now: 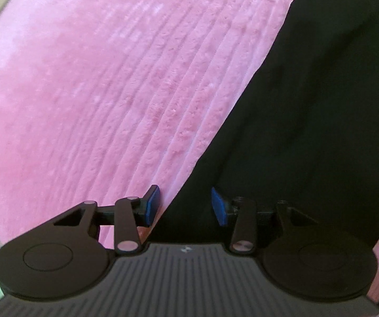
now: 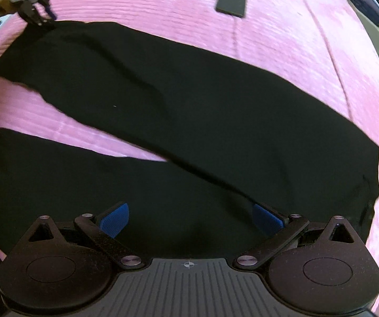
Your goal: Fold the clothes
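A pair of black trousers (image 2: 189,100) lies spread on a pink bedspread (image 2: 308,42), one leg reaching to the far left, the other lying below it at left. My right gripper (image 2: 189,219) is open, its blue pads (image 2: 115,219) just above the black cloth near the waist end. My left gripper (image 1: 186,206) is open over the edge of the black cloth (image 1: 308,105), one pad above the pink cover (image 1: 97,92). It also shows in the right wrist view (image 2: 34,13) at the far leg's end.
A dark flat phone-like slab (image 2: 231,0) lies on the bedspread beyond the trousers. A shelf with folded dark clothes (image 2: 371,5) stands at the far right. The bed edge curves away at the right.
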`<control>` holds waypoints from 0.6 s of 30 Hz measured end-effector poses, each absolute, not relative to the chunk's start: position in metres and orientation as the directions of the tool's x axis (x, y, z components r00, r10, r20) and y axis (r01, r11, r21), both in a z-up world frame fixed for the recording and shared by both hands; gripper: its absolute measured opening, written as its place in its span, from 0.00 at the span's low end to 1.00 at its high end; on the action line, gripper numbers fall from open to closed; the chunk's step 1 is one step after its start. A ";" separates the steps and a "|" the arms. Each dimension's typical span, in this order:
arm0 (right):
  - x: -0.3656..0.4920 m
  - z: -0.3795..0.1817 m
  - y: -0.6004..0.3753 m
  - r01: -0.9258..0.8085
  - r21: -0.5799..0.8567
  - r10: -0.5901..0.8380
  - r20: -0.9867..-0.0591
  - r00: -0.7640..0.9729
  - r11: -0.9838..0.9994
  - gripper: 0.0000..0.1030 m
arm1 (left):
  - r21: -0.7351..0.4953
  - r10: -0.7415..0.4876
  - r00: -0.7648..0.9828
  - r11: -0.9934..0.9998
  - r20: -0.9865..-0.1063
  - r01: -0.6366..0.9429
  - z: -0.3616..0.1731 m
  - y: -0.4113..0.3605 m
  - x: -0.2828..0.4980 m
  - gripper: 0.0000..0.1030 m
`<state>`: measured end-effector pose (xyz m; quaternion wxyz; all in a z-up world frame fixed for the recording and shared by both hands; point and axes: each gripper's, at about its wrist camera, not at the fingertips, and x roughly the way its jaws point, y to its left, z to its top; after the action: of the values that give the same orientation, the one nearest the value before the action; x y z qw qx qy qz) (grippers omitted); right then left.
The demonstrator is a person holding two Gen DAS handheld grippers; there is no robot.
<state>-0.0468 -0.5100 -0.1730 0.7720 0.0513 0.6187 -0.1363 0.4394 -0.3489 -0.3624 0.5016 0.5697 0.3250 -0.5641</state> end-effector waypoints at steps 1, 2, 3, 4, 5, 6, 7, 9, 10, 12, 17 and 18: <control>-0.049 -0.172 -0.512 0.291 -0.089 -0.150 -0.969 0.196 0.952 0.99 | 0.182 -0.181 0.131 -0.302 -0.975 0.936 -0.363 -0.351 0.442 0.31; -0.051 -0.171 -0.513 0.303 -0.089 -0.154 -0.968 0.197 0.949 1.00 | 0.154 -0.163 0.106 -0.320 -0.981 0.935 -0.362 -0.353 0.442 0.21; -0.051 -0.170 -0.515 0.313 -0.091 -0.160 -0.966 0.202 0.946 0.99 | 0.144 -0.154 0.097 -0.335 -0.983 0.931 -0.362 -0.354 0.441 0.17; -0.051 -0.167 -0.518 0.314 -0.094 -0.166 -0.964 0.209 0.945 0.99 | 0.151 -0.150 0.104 -0.351 -0.983 0.924 -0.361 -0.354 0.438 0.08; -0.051 -0.165 -0.521 0.314 -0.098 -0.172 -0.961 0.217 0.944 0.99 | 0.166 -0.150 0.118 -0.371 -0.982 0.914 -0.359 -0.352 0.433 0.05; -0.051 -0.164 -0.525 0.309 -0.108 -0.182 -0.958 0.221 0.945 0.99 | 0.191 -0.159 0.139 -0.390 -0.977 0.901 -0.356 -0.349 0.428 0.04; -0.051 -0.162 -0.530 0.304 -0.120 -0.194 -0.955 0.225 0.945 0.99 | 0.214 -0.175 0.155 -0.399 -0.972 0.891 -0.352 -0.345 0.422 0.03; -0.052 -0.160 -0.544 0.295 -0.135 -0.209 -0.949 0.236 0.946 0.99 | 0.256 -0.218 0.181 -0.391 -0.959 0.884 -0.338 -0.333 0.414 0.03; -0.051 -0.160 -0.554 0.281 -0.146 -0.217 -0.946 0.240 0.949 0.99 | 0.277 -0.240 0.194 -0.385 -0.951 0.880 -0.331 -0.327 0.409 0.03; -0.050 -0.161 -0.574 0.252 -0.168 -0.231 -0.941 0.248 0.953 0.99 | 0.320 -0.284 0.222 -0.368 -0.933 0.873 -0.313 -0.312 0.397 0.03; -0.050 -0.167 -0.639 0.105 -0.288 -0.306 -0.917 0.256 0.952 0.99 | 0.395 -0.344 0.280 -0.333 -0.896 0.856 -0.272 -0.277 0.354 0.03; -0.049 -0.170 -0.659 0.076 -0.302 -0.312 -0.914 0.261 0.950 0.99 | 0.404 -0.349 0.288 -0.326 -0.892 0.855 -0.264 -0.271 0.344 0.03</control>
<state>-0.0489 -0.6588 -0.1695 0.7879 -0.0987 0.5953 -0.1231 0.3439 -0.2712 -0.2643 0.5402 0.5935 0.2130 -0.5573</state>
